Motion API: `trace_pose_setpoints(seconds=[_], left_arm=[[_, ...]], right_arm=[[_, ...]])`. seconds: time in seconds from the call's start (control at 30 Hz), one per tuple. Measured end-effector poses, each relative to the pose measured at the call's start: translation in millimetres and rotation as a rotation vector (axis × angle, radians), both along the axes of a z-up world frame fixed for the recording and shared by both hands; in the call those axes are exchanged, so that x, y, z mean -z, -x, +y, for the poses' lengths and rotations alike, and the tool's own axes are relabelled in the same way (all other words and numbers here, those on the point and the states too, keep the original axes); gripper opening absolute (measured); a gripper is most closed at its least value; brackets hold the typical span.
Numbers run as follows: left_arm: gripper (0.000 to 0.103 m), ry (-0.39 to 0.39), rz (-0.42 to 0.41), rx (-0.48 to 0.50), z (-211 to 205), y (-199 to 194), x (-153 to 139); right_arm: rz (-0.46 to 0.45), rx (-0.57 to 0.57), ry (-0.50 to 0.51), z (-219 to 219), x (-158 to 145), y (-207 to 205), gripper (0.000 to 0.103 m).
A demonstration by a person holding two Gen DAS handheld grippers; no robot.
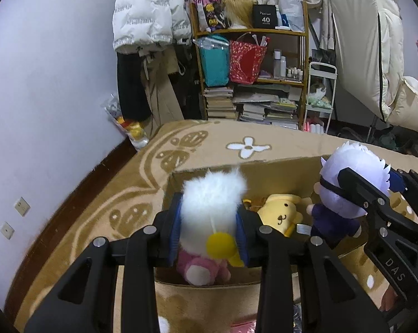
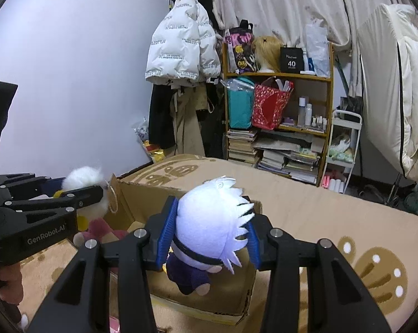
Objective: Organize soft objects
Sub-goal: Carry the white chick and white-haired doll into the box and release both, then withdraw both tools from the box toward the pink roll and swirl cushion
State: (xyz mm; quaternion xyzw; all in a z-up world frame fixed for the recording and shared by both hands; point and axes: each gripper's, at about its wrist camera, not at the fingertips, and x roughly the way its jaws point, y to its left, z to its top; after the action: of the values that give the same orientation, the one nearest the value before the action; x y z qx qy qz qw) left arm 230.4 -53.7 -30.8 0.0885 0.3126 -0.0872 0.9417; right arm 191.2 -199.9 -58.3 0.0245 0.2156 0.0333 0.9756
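Cardboard box (image 1: 278, 172) holds yellow plush (image 1: 281, 212); left tongs (image 1: 209, 230) grip fluffy doll (image 1: 211, 194), right tongs (image 2: 209, 238) grip white-haired doll (image 2: 209, 230).

A lived-in bedroom: blanketed bed (image 1: 278, 141), hanging puffer jacket (image 1: 147, 14), cluttered bookshelf (image 1: 253, 63), curtains (image 2: 278, 2).

Left gripper (image 1: 210, 231): black frame, blue pads (image 1: 174, 236) on both fingers, jaws closed part-way w/ a white fluffy plush toy (image 1: 209, 208) clamped between them, toy's head pointing fwd past the tips. Gripper tilted down. From right wrist cam it shows at left edge (image 2: 92, 194), seen side-on, fingers pointing right.

Right gripper (image 2: 209, 236): same build, blue pads (image 2: 167, 233) pressed on either side of a white-haired doll (image 2: 211, 222), doll hanging head-up between the fingers. Also tilted down. In left wrist cam it sits at right edge (image 1: 358, 191), beside the left one, not touching.
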Motion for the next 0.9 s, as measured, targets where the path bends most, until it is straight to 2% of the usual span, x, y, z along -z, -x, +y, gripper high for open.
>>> trace_pose_setpoints(seconds=[0.1,0.17,0.2,0.23,0.3,0.37,0.43,0.47,0.6,0.67,0.9], left_arm=[[0.035,0.026,0.039,0.002,2,-5,7],[0.052,0.038,0.054,0.003,2,-6,12],[0.065,0.037,0.057,0.001,2,-6,13],[0.070,0.032,0.057,-0.006,2,-7,15],[0.073,0.021,0.050,-0.020,2,-6,17],[0.076,0.003,0.062,-0.035,3,-8,20],[0.079,-0.006,0.072,-0.050,5,-8,23],[0.080,-0.006,0.072,-0.058,7,-8,23],[0.092,-0.008,0.076,-0.085,13,-5,24],[0.098,-0.020,0.076,-0.093,15,-2,22],[0.100,-0.043,0.068,-0.116,26,12,15]], right_arm=[[0.016,-0.005,-0.010,0,5,-2,0.049],[0.025,-0.007,-0.020,-1,8,-4,0.050],[0.031,0.001,-0.036,-3,10,-4,0.050],[0.036,0.002,-0.058,-4,11,-4,0.051],[0.055,-0.006,-0.119,-10,15,-6,0.052],[0.061,0.002,-0.112,-10,16,-6,0.055],[0.054,0.006,-0.096,-9,15,-5,0.065],[0.049,0.003,-0.097,-9,14,-3,0.073],[0.029,0.016,-0.082,-8,9,2,0.097],[0.017,0.017,-0.073,-7,6,5,0.103],[0.020,0.034,-0.092,-9,-2,11,0.103]])
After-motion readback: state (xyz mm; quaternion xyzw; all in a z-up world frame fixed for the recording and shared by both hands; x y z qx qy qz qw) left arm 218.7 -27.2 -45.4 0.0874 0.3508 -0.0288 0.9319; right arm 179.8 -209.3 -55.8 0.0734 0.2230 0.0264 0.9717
